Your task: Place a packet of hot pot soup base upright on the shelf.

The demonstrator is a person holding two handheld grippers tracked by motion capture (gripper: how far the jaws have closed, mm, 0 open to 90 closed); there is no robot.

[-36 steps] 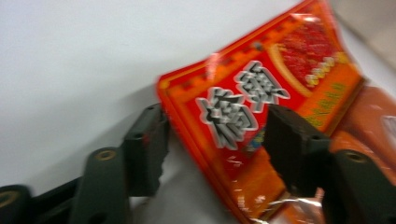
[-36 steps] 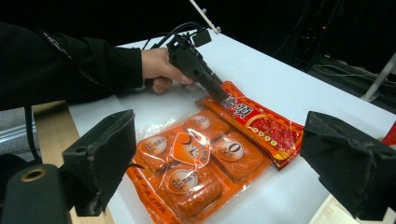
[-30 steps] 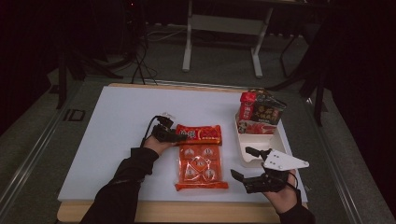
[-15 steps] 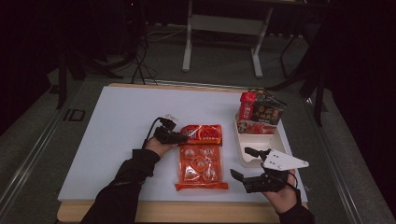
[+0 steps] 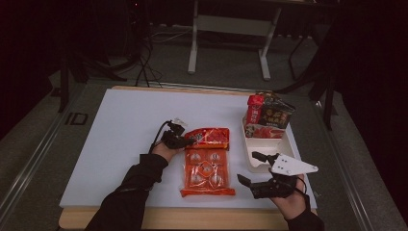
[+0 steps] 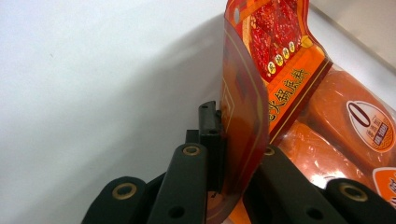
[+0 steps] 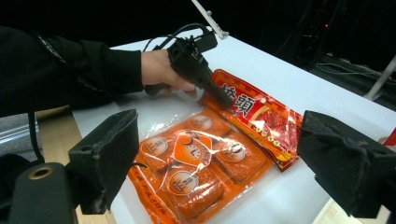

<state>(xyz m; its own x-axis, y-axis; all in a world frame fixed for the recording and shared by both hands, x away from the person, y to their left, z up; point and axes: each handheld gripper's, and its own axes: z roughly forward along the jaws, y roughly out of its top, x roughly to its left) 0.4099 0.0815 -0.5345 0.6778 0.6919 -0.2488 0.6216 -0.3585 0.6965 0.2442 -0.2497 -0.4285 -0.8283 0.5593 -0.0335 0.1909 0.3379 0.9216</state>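
Observation:
An orange clear-fronted food packet (image 5: 207, 166) lies flat in the middle of the white table. My left gripper (image 5: 191, 140) is at its upper left corner. Its jaws have just been closing, and in the left gripper view they are shut (image 6: 224, 140) on the packet's red-and-orange header edge (image 6: 261, 79), which stands bent upward between the pads. The right gripper view shows the same grip from the side, at the left gripper (image 7: 224, 100). My right gripper (image 5: 248, 167) stands open right of the packet's lower end, nothing between its jaws (image 7: 219, 135).
A white tray (image 5: 260, 166) sits at the right of the table and holds several upright snack packets (image 5: 269, 115) at its far end. The table's wooden front edge (image 5: 192, 217) runs just below the packet. A metal stand (image 5: 231, 24) is on the floor beyond the table.
The left gripper slid a little right onto the packet's top left corner and its jaws closed on the header edge. The right gripper has not moved.

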